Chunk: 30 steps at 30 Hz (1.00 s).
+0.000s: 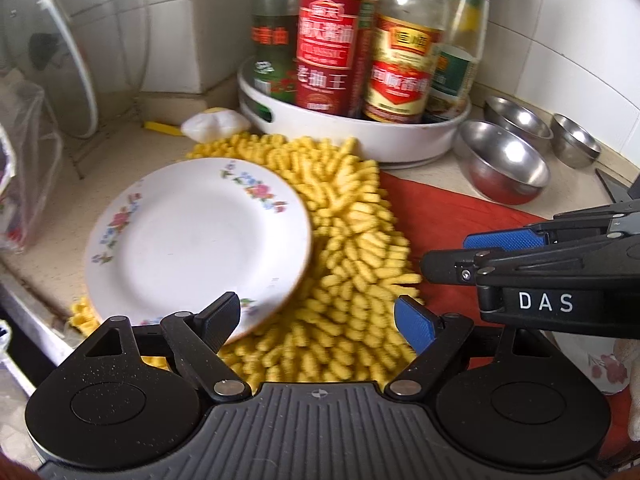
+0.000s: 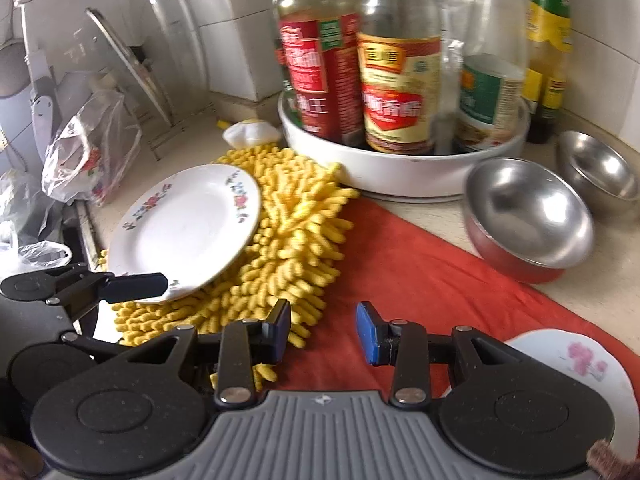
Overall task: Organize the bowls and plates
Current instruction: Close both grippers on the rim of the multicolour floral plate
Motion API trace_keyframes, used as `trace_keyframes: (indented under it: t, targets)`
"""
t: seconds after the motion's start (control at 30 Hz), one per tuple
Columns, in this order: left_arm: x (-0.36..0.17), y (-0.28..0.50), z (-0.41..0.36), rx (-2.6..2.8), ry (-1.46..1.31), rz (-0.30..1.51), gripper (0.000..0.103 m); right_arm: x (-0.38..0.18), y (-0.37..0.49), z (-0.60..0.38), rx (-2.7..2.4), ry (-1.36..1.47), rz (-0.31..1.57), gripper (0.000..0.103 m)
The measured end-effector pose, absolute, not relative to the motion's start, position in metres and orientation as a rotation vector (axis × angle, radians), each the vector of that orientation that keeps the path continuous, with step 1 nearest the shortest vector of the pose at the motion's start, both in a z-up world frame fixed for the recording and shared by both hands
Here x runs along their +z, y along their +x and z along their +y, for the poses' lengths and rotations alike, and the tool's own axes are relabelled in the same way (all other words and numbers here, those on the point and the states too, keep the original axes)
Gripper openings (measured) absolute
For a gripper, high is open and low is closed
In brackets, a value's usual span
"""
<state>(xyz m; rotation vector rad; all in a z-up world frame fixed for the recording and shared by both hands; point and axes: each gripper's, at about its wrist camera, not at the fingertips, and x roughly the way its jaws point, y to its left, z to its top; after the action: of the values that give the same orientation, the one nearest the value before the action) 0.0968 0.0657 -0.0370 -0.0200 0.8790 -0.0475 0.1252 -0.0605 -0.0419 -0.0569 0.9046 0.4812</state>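
Observation:
A white floral plate lies on the yellow chenille mat; it also shows in the right wrist view. My left gripper is open and empty, its left finger over the plate's near rim. My right gripper is open and empty above the red cloth; in the left wrist view it enters from the right. Three steel bowls stand at the right: a large one, a second, and a small third. A second floral plate lies at the near right, partly hidden.
A white round tray holds several sauce bottles at the back. A glass pot lid stands in a wire rack at the left. A plastic bag lies by the counter's left edge. Tiled walls close the back.

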Motion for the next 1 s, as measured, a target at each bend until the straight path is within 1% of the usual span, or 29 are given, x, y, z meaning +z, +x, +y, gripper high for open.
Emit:
trace_keyframes:
  t: [0.57, 1.0]
  targets:
    - [-0.034, 0.087, 0.120, 0.084, -0.046, 0.874, 0.089, -0.043, 0.135, 0.000, 0.590, -0.110, 0.902, 0.035]
    - [-0.039, 0.094, 0.146, 0.139, -0.057, 0.892, 0.090, -0.049, 0.147, 0.025, 0.603, -0.132, 0.919, 0.035]
